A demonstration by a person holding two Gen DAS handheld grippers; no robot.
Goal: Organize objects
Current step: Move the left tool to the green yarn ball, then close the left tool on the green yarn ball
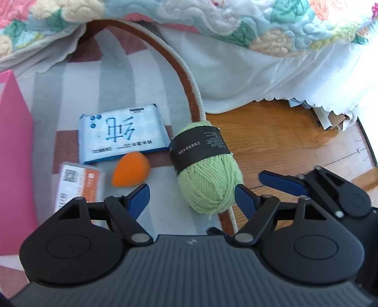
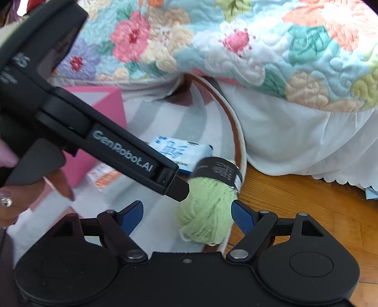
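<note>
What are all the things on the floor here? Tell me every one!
yarn ball: one, light green with black label, on rug edge
tissue pack: one, blue and white, on rug
sponge: one, orange, egg-shaped, beside pack
card case: one, orange and white, near box
box: one, pink, at left
rug: one, striped grey
quilt: one, floral, above
left hand-held gripper: open
right hand-held gripper: open, near yarn

a striped rug (image 1: 113, 70) meets wood floor (image 1: 283, 132) — above hang a floral quilt (image 2: 236, 42) and white bed skirt (image 1: 248, 78).
</note>
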